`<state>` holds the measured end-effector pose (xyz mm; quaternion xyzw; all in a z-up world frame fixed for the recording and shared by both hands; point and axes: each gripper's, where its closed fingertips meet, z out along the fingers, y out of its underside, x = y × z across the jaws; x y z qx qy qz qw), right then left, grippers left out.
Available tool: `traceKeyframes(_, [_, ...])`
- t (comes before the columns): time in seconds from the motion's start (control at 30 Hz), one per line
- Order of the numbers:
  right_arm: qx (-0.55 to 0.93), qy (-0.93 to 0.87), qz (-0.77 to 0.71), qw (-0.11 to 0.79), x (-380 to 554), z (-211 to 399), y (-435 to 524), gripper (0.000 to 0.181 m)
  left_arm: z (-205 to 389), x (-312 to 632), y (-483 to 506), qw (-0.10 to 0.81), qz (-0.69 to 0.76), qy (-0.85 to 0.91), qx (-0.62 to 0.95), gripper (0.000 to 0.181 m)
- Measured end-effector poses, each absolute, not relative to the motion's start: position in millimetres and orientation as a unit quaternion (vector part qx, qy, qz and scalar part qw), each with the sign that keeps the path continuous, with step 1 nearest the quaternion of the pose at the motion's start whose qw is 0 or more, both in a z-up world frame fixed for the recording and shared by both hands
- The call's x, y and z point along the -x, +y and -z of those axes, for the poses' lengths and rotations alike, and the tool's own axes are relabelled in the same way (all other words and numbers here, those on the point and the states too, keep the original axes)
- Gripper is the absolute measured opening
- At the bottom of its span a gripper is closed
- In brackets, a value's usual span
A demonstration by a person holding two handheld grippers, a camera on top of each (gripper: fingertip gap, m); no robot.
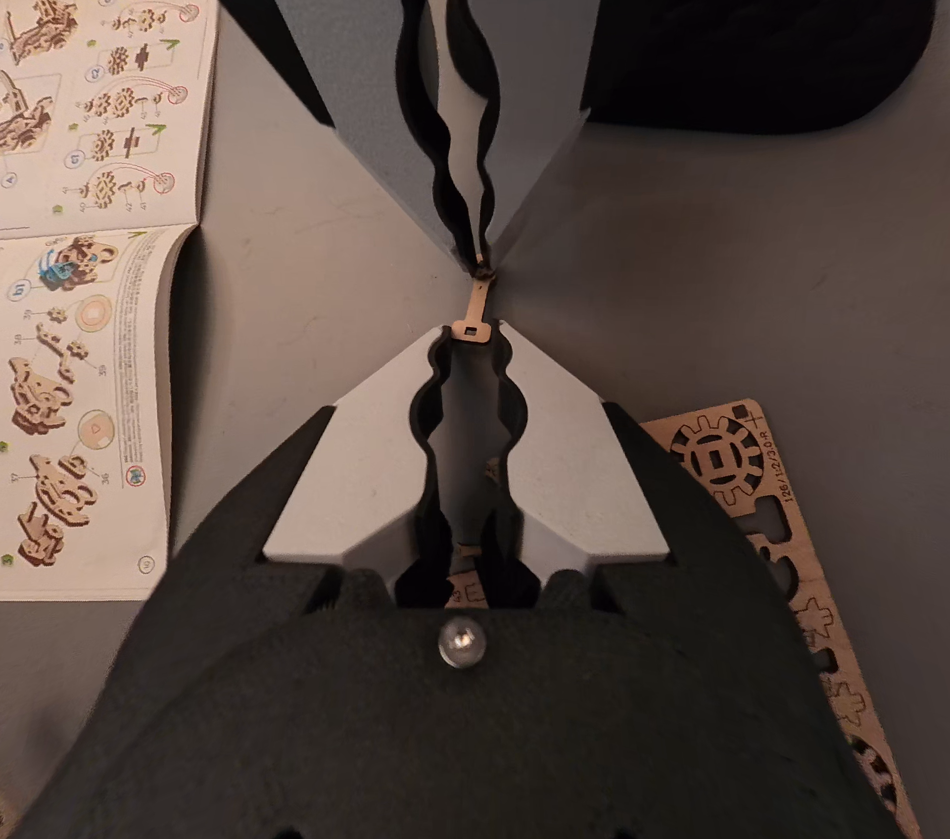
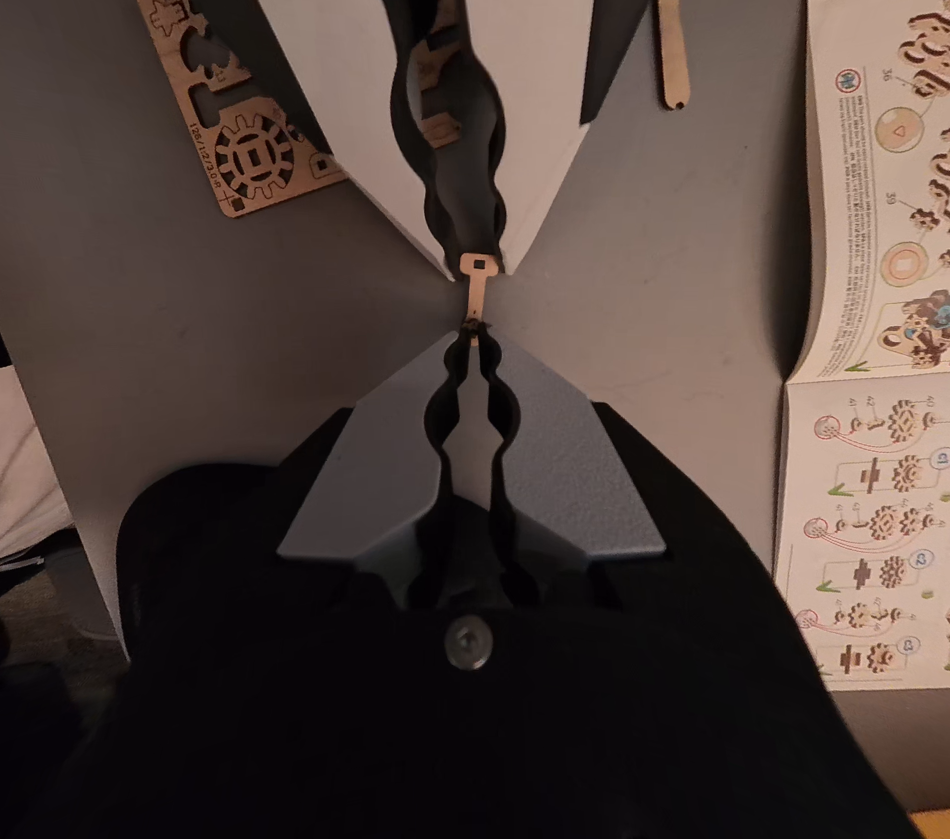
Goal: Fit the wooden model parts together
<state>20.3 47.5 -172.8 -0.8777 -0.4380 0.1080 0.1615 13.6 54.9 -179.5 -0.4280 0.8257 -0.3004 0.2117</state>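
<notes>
Two grippers meet tip to tip over the grey desk point(image 1: 719, 274), sharing one small wooden piece point(image 1: 475, 318); it is a thin T-shaped laser-cut part with a square hole in its wide head; the left gripper point(image 1: 473, 335) has its jaws set narrow on that head, one at each end of it; the right gripper point(image 2: 474, 335) pinches the slim stem end, jaws nearly closed, and something dark sits at that pinch, perhaps a second tiny part, though the view is too poor to tell; the piece hangs clear above the desk between the two

As for handling, I judge the part very light, stiff along its length but fragile across the narrow stem, which could snap if bent or twisted; thin plywood like this also slips easily from smooth pads; the wide head looks the safer place to hold, with the stem kept straight and pushed along its own axis

An open instruction booklet point(image 1: 97, 248) lies on the left side of the desk in the left wrist view, with printed diagrams, numbered steps and fine text; the wooden parts sheet point(image 1: 761, 506), near right in that view, carries an engraved line of figures by a gear cut-out; a separate wooden strip point(image 2: 672, 43) lies far right in the right wrist view
</notes>
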Motion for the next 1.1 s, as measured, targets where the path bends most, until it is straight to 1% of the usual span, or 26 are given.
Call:
traceKeyframes(0.03, [0.877, -0.438, -0.115, 0.162, -18.6, 172.9, 46.8, 0.001, 179.5, -11.7, 53.8, 0.205, 0.307, 0.826, 0.426, 0.013])
traceKeyframes(0.1, [0.877, -0.439, -0.115, 0.160, -18.1, 173.0, 47.0, 0.001, 179.3, -10.7, 52.9, 0.198, 0.320, 0.824, 0.423, 0.013])
traceKeyframes(0.2, [0.869, -0.464, -0.070, 0.161, -18.0, 173.2, 47.3, 0.000, 179.1, -10.9, 52.9, 0.198, 0.334, 0.821, 0.419, 0.013])
traceKeyframes(0.43, [0.872, -0.454, -0.094, 0.160, -18.7, 173.2, 48.0, 0.000, 179.1, -10.4, 53.1, 0.208, 0.320, 0.830, 0.408, 0.013])
traceKeyframes(0.53, [0.870, -0.459, -0.079, 0.162, -21.9, 172.9, 50.9, 0.006, 179.2, -10.7, 53.3, 0.205, 0.314, 0.832, 0.410, 0.013])
traceKeyframes(0.67, [0.866, -0.465, -0.089, 0.160, -17.6, 173.0, 50.5, 0.000, 179.2, -10.8, 53.4, 0.201, 0.318, 0.830, 0.412, 0.013])
traceKeyframes(1.1, [0.877, -0.451, -0.089, 0.140, -19.2, 173.8, 48.7, 0.001, 179.2, -10.7, 53.4, 0.198, 0.318, 0.828, 0.416, 0.013])
